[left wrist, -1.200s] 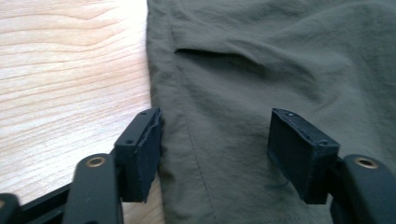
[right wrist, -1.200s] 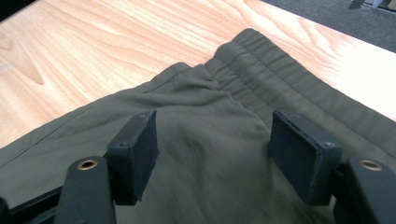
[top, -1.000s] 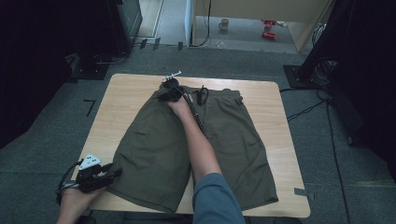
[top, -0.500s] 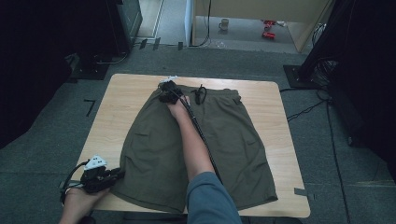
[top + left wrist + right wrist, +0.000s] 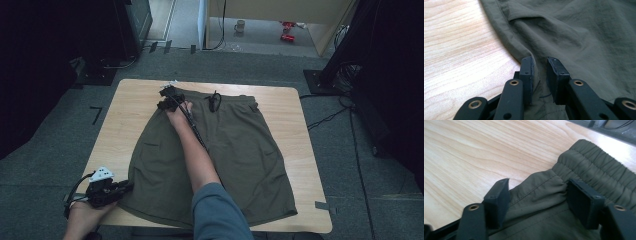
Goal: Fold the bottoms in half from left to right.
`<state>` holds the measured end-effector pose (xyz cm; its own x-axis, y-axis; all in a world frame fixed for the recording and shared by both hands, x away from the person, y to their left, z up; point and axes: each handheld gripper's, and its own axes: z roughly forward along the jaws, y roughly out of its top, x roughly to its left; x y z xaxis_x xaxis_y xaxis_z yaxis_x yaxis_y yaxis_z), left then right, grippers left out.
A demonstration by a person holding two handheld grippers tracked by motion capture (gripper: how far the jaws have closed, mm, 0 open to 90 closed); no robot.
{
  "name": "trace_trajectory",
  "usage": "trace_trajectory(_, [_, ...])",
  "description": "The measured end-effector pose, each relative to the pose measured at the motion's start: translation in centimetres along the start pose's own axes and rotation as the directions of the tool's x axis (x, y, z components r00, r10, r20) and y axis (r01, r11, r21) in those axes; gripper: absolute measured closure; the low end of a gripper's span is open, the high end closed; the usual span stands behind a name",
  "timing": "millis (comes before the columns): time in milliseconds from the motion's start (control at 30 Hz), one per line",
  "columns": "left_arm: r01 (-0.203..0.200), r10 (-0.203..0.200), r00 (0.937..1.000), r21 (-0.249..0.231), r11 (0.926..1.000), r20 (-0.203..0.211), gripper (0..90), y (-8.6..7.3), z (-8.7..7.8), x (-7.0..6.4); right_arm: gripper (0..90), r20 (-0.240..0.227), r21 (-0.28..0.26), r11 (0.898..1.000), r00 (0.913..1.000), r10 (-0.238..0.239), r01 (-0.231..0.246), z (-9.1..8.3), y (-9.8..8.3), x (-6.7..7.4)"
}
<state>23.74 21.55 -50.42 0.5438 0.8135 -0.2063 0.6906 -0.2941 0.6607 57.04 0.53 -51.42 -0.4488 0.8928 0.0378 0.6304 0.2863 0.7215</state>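
Olive green shorts lie flat on the wooden table, waistband at the far side. At the near left, my left gripper sits on the hem corner of the left leg. In the left gripper view its jaws have just closed and pinch a fold of the fabric edge. My right gripper rests at the left end of the waistband. Its jaws have just been opening and stand wide, with the shorts' corner lying loose between them.
A black drawstring lies at the middle of the waistband. Bare wood runs along the table's left side. A piece of tape marks the front right corner. Dark cabinets and cables surround the table on the floor.
My right gripper has slid left along the waistband to its left corner. The left gripper has stayed at the hem corner.
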Motion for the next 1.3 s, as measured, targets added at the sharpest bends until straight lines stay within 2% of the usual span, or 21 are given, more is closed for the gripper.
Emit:
trace_trajectory(33, [0.005, -0.005, 1.0, 0.0, 1.0, 0.0, 75.8, 0.0, 0.0, 0.0, 41.5, 0.008, -0.006, 1.0, 1.0, 0.004, -0.004, 0.0, 0.0, -0.1])
trace_trajectory(167, [0.014, -0.014, 0.9999, 0.006, 0.9999, -0.004, 76.3, 0.0, -0.1, 0.0, 70.5, 0.021, -0.022, 0.999, 0.9991, 0.036, -0.035, -0.3, -0.1, -1.2])
trace_trajectory(233, [0.022, -0.022, 0.9998, 0.016, 0.9996, 0.003, 82.1, 0.1, 0.0, -0.1, 83.2, 0.0, -0.024, 0.999, 0.9991, 0.042, -0.042, -0.5, -0.3, -2.0])
trace_trajectory(267, [0.019, -0.019, 0.9998, 0.021, 0.9996, 0.007, 84.3, 0.2, 0.1, -0.2, 85.2, -0.015, -0.02, 0.999, 0.9988, 0.046, -0.046, -0.6, -0.3, -2.3])
trace_trajectory(300, [0.019, -0.02, 0.9996, 0.029, 0.9994, 0.019, 84.3, 0.4, 0.3, -0.3, 85.2, -0.015, -0.02, 0.999, 0.9988, 0.046, -0.046, -0.6, -0.3, -2.3])
trace_trajectory(367, [0.009, -0.011, 0.9989, 0.047, 0.9989, 0.046, 88.5, 0.8, 0.8, -0.7, 87.0, -0.051, -0.002, 0.998, 0.9962, 0.07, -0.07, -0.7, -0.3, -2.8])
trace_trajectory(500, [-0.034, 0.03, 0.998, 0.081, 0.9961, 0.056, 90.0, 1.4, 1.3, -2.0, 87.3, -0.093, 0.02, 0.994, 0.9898, 0.108, -0.106, -0.9, -0.3, -3.4])
trace_trajectory(600, [-0.019, 0.017, 0.9978, 0.039, 0.999, 0.064, 90.0, 1.6, 0.7, -1.8, 87.7, -0.096, 0.047, 0.993, 0.9887, 0.115, -0.111, -1.1, -0.1, -3.5])
trace_trajectory(733, [0.062, -0.06, 0.9936, -0.027, 0.9977, 0.097, 90.0, 2.0, -0.6, -0.9, 88.0, -0.091, 0.068, 0.992, 0.9897, 0.111, -0.105, -1.6, 0.4, -3.5])
trace_trajectory(800, [0.069, -0.06, 0.9919, -0.076, 0.9948, 0.112, 90.0, 2.3, -2.0, -0.9, 88.0, -0.074, 0.071, 0.993, 0.9924, 0.098, -0.093, -2.2, 1.4, -3.3])
trace_trajectory(833, [0.069, -0.06, 0.9919, -0.076, 0.9948, 0.112, 90.0, 2.3, -2.0, -0.9, 88.0, -0.074, 0.071, 0.993, 0.9924, 0.098, -0.093, -2.2, 1.4, -3.3])
trace_trajectory(933, [0.085, -0.067, 0.988, -0.128, 0.9881, 0.14, 90.0, 2.8, -3.6, -1.0, 88.1, -0.068, 0.057, 0.993, 0.9923, 0.103, -0.099, -2.8, 2.6, -2.9])
trace_trajectory(1033, [0.1, -0.074, 0.9857, -0.174, 0.9797, 0.151, 90.0, 3.4, -5.1, -0.8, 88.2, -0.087, 0.032, 0.99, 0.9866, 0.137, -0.135, -3.7, 4.5, -2.0])
trace_trajectory(1067, [0.101, -0.071, 0.9853, -0.195, 0.9756, 0.155, 90.0, 3.6, -5.8, -0.8, 88.2, -0.087, 0.032, 0.99, 0.9866, 0.137, -0.135, -3.7, 4.5, -2.0])
trace_trajectory(1133, [0.111, -0.067, 0.9815, -0.249, 0.9622, 0.179, 90.0, 4.3, -7.3, -0.8, 88.2, -0.112, 0.011, 0.989, 0.9828, 0.147, -0.146, -4.4, 6.0, -1.2])
trace_trajectory(1167, [0.108, -0.058, 0.9816, -0.275, 0.9554, 0.182, 90.0, 4.7, -7.9, -0.9, 88.2, -0.133, -0.012, 0.989, 0.9806, 0.144, -0.147, -4.9, 6.7, -0.8])
trace_trajectory(1233, [0.077, -0.022, 0.9843, -0.311, 0.9472, 0.175, 90.0, 5.4, -8.7, -1.5, 88.2, -0.175, -0.061, 0.987, 0.9748, 0.139, -0.151, -6.0, 8.1, 0.0])
trace_trajectory(1267, [0.065, -0.011, 0.9846, -0.308, 0.949, 0.175, 90.0, 5.7, -8.6, -1.7, 88.2, -0.177, -0.082, 0.988, 0.9774, 0.116, -0.132, -6.5, 8.5, 0.4])
trace_trajectory(1300, [0.058, -0.005, 0.9847, -0.302, 0.9514, 0.174, 90.0, 5.8, -8.4, -2.0, 88.1, -0.16, -0.079, 0.992, 0.983, 0.089, -0.102, -6.6, 8.6, 0.5])
